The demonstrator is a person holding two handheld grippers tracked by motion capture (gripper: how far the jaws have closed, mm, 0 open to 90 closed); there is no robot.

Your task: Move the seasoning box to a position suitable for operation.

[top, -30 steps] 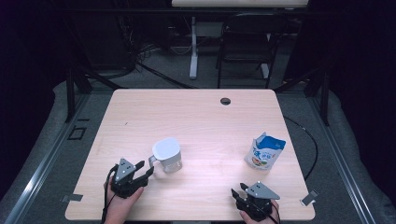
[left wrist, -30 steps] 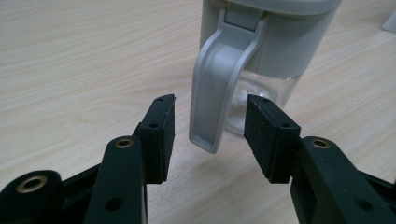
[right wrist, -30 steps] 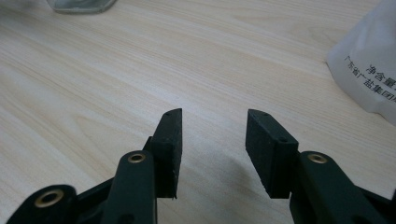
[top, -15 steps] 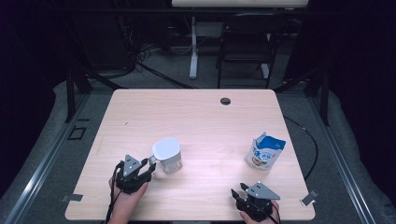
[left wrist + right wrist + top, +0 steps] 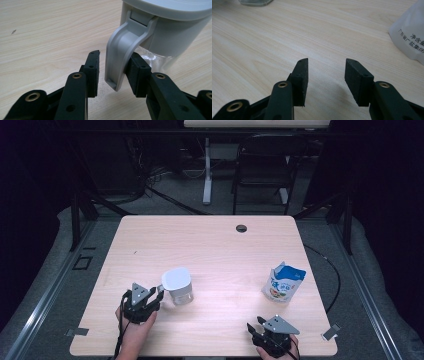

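Note:
A clear jug (image 5: 176, 285) with a pale grey lid (image 5: 170, 10) stands on the wooden table (image 5: 210, 245), left of centre. Its grey handle (image 5: 118, 47) hangs down between the jaws of my left gripper (image 5: 115, 55), which have just been closing. The right pad (image 5: 137, 72) rests against the handle and a gap remains at the left pad (image 5: 93, 70). From above, the left gripper (image 5: 159, 292) points at the jug's left side. My right gripper (image 5: 327, 61) stands open over bare wood with nothing between its jaws, near the front edge (image 5: 255, 322).
A white and blue pouch (image 5: 283, 282) stands upright at the right side of the table, ahead of the right gripper; its printed corner (image 5: 412, 32) sits at the right edge of the right gripper view. A round cable hole (image 5: 241, 228) lies at the table's far edge.
The left gripper has edged toward the jug and its jaws have narrowed around the handle. The jug, the pouch and the right gripper have stayed put.

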